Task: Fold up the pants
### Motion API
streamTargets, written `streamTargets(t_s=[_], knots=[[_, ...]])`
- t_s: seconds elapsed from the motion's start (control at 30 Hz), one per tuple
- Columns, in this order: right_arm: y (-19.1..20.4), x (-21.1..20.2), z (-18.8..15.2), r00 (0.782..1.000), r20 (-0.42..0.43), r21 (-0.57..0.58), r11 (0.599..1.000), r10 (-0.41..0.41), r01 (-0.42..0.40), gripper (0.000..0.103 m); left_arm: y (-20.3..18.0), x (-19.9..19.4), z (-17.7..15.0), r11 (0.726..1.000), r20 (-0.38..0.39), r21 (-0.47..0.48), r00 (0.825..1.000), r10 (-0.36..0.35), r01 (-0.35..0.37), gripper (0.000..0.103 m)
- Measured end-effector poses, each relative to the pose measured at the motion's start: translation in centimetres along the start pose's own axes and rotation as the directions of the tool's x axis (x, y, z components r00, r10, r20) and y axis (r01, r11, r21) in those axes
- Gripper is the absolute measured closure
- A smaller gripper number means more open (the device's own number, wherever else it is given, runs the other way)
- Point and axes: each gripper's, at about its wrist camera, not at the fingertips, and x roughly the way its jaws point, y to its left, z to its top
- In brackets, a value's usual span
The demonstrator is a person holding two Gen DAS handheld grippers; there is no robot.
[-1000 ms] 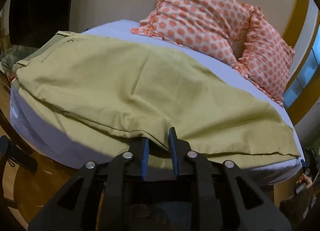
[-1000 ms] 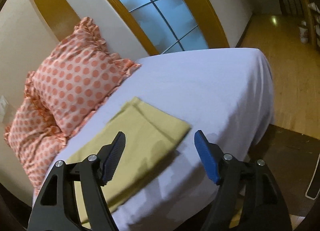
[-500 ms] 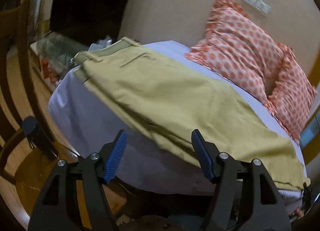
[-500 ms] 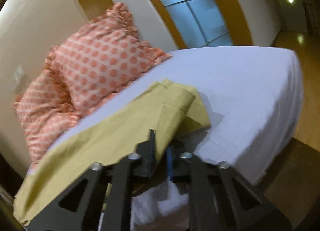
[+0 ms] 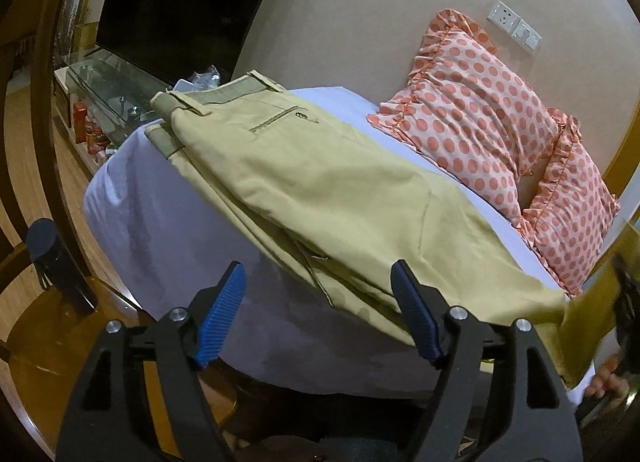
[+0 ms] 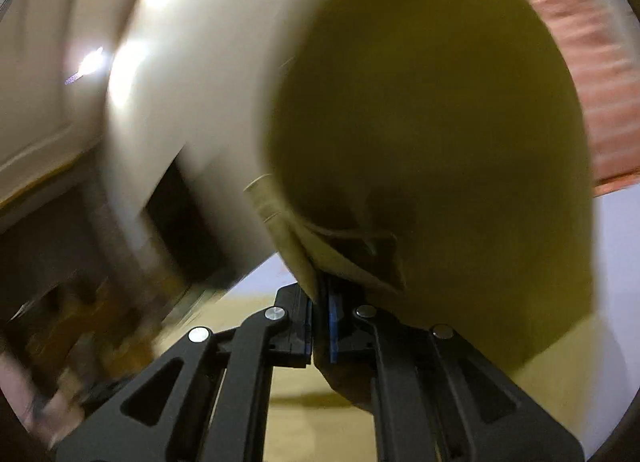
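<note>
Khaki pants (image 5: pixel 320 190) lie lengthwise on the white bed (image 5: pixel 152 222), folded leg on leg, waistband at the far left. My left gripper (image 5: pixel 320 314) is open and empty, hovering just off the near edge of the pants. My right gripper (image 6: pixel 319 312) is shut on the hem end of the pants (image 6: pixel 432 142) and lifts it; the raised cloth fills that blurred view. The lifted hem also shows at the right edge of the left wrist view (image 5: pixel 592 310).
Two orange polka-dot pillows (image 5: pixel 480 118) lean on the wall at the back of the bed. A glass-topped cabinet (image 5: pixel 108 90) with bottles stands left of the bed. A wooden chair (image 5: pixel 44 302) is at the near left.
My right gripper has swung the gripped hem end up and over, and its view is now blurred. My left gripper stays open and has drawn slightly closer to the pants.
</note>
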Motion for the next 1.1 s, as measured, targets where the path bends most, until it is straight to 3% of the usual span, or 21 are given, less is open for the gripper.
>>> streamTargets(t_s=[0.03,0.07,0.1,0.13,0.17,0.2,0.23,0.3,0.4,0.47,0.6,0.67,0.83,0.93,1.03,1.1], knots=[[2.0,2.7,-1.1,0.995,-0.091,-0.039,0.999,0.031,-0.035,0.096,0.0,0.1,0.0,1.000,-0.004,0.000,1.000,0.007,-0.007,0.027],[4.2,5.9,-2.9,0.976,-0.217,-0.089,0.995,0.034,-0.055,0.096,0.3,0.2,0.2,1.000,-0.010,-0.004,1.000,0.008,-0.008,0.026],[5.4,7.7,-4.2,0.954,-0.299,-0.115,0.991,0.025,-0.062,0.089,0.5,0.3,0.2,1.000,-0.015,-0.011,1.000,0.002,-0.002,0.025],[6.3,9.5,-6.0,0.917,-0.398,-0.133,0.989,0.009,-0.068,0.080,1.0,0.4,0.4,1.000,-0.024,-0.024,1.000,-0.016,0.016,0.022],[6.5,10.1,-6.7,0.903,-0.431,-0.134,0.989,-0.003,-0.061,0.075,1.3,0.4,0.5,0.999,-0.031,-0.033,0.999,-0.031,0.030,0.021],[6.5,10.1,-7.1,0.899,-0.439,-0.125,0.990,0.000,-0.061,0.059,1.8,0.5,0.5,0.998,-0.033,-0.047,0.999,-0.040,0.039,0.020],[6.3,9.6,-7.2,0.905,-0.426,-0.110,0.992,0.006,-0.059,0.036,2.1,0.6,0.6,0.997,-0.032,-0.055,0.998,-0.046,0.044,0.019],[5.6,7.8,-6.7,0.931,-0.366,-0.075,0.997,0.006,-0.036,0.014,2.8,1.1,0.9,0.994,-0.044,-0.089,0.996,-0.073,0.069,0.018],[4.6,5.2,-5.7,0.955,-0.298,-0.051,0.999,0.000,-0.016,0.013,3.5,2.3,1.5,0.979,-0.066,-0.159,0.988,-0.137,0.125,0.019],[3.8,3.9,-5.3,0.962,-0.274,-0.027,1.000,-0.014,0.007,0.013,3.4,3.0,2.0,0.978,-0.071,-0.172,0.989,-0.127,0.114,0.019],[2.8,3.8,-5.5,0.961,-0.278,0.033,0.999,-0.003,0.012,0.012,3.5,4.0,2.8,0.974,-0.081,-0.204,0.990,-0.118,0.100,0.021],[2.6,4.2,-5.7,0.959,-0.284,0.051,0.999,0.004,0.011,0.012,3.4,4.4,3.2,0.972,-0.088,-0.214,0.989,-0.118,0.097,0.029],[2.2,4.6,-5.9,0.959,-0.281,0.070,0.998,0.015,0.005,0.011,3.7,4.0,4.5,0.966,-0.083,-0.248,0.993,-0.089,0.066,0.030],[1.8,4.4,-6.0,0.962,-0.274,0.083,0.997,0.019,0.004,0.011,4.4,3.2,5.7,0.967,-0.037,-0.250,0.997,-0.068,0.056,0.046],[1.0,4.4,-6.4,0.962,-0.272,0.108,0.994,0.023,0.006,0.010,4.8,4.6,7.5,0.970,-0.075,-0.237,0.995,-0.070,0.050,0.048],[0.4,4.3,-6.7,0.960,-0.277,0.136,0.991,0.033,0.005,0.010,5.3,5.8,8.1,0.968,-0.104,-0.251,0.993,-0.047,0.019,0.061]])
